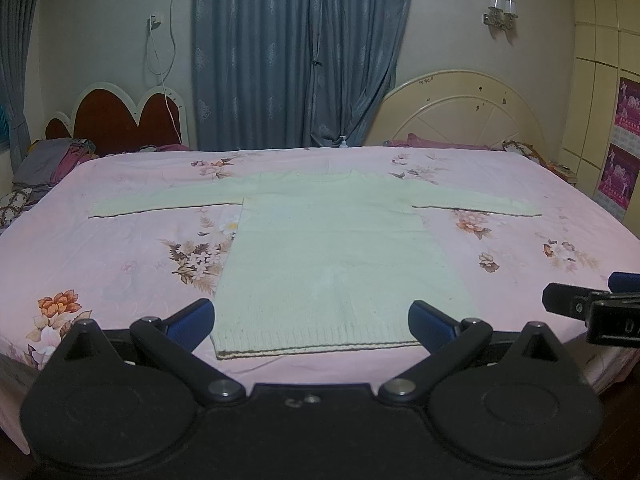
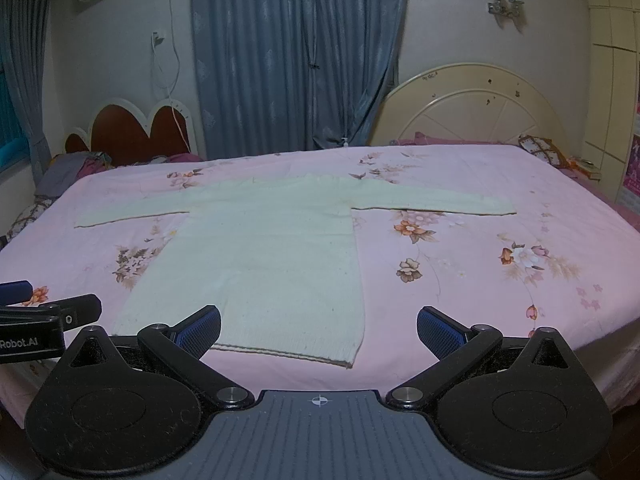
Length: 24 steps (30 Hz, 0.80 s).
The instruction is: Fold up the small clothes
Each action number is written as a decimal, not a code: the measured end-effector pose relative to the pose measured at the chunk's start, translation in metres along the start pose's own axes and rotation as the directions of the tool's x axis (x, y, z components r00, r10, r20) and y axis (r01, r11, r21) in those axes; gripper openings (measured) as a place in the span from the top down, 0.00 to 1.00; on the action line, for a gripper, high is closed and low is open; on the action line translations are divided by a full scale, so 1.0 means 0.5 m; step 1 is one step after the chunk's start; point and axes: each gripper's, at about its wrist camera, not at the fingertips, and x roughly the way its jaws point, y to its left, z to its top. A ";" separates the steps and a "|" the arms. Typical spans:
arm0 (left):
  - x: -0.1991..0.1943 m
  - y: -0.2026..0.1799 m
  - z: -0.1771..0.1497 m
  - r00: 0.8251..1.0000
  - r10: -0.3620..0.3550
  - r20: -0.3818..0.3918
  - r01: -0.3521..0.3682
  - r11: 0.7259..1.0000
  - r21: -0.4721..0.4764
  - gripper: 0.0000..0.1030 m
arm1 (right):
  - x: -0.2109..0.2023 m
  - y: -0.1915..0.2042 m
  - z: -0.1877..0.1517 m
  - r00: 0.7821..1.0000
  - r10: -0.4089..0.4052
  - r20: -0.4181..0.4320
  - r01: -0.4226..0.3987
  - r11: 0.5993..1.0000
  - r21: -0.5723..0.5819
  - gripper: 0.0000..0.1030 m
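Left wrist view, sweater [image 1: 332,256] flat, just beyond wide-spread left gripper [image 1: 312,320]

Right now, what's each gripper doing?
Left gripper: open, holding nothing, near the sweater hem.
Right gripper: open, holding nothing.

Home bedroom: bed [image 1: 120,248], headboard [image 1: 460,108], curtains [image 1: 300,52].

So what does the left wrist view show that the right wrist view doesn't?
Only left wrist: the left gripper open across the sweater's hem, and both purple posters on the right wall. Only right wrist: the right gripper open at the hem's right corner. Both: sweater spread flat, sleeves out, on the pink bed, and the curtain.
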 end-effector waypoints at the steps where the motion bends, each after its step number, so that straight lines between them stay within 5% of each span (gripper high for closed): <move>1: 0.000 0.001 0.000 1.000 0.000 0.000 0.000 1.000 0.000 0.00 | 0.000 0.000 0.000 1.000 0.000 0.000 0.000 1.000 0.000 0.00; 24: 0.003 0.003 -0.001 1.000 0.002 -0.002 -0.002 1.000 0.000 0.00 | 0.001 -0.003 0.004 1.000 -0.001 0.001 0.001 1.000 -0.003 0.00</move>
